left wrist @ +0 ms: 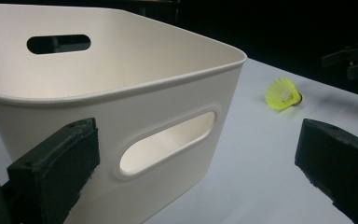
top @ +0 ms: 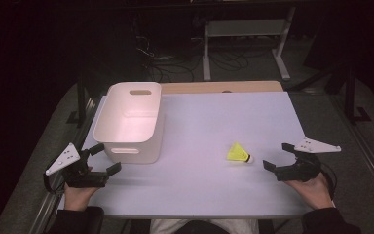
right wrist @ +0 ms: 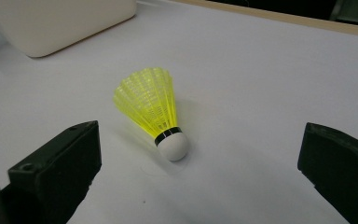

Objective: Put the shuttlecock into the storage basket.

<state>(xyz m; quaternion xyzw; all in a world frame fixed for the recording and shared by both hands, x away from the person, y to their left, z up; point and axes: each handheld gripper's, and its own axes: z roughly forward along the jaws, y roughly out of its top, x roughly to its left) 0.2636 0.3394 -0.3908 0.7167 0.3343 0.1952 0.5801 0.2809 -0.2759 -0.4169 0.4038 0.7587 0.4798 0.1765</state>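
The right tongs (top: 278,160) are released: the jaws stand wide apart with nothing between the pads. They sit low over the desk (top: 214,190) at its right side, jaws aimed toward the yellow shuttlecock (top: 237,153). In the right gripper view the shuttlecock (right wrist: 156,112) lies on its side ahead of the gap between the two jaws, white cork tip toward the camera, yellow skirt fanning away; it touches neither jaw.

The left tongs (top: 104,158) are also released, jaws spread and holding nothing. They are positioned at the left front of the desk, just beside the near wall of the white plastic bin (top: 126,148). In the left gripper view the bin (left wrist: 121,107) stands upright directly ahead, its oval handle slot facing the jaws; no pad touches the wall.

The shuttlecock rests on the bare white desk surface, right of the bin and well apart from it, nearer the right tongs than the left. The bin's interior appears empty as far as visible.
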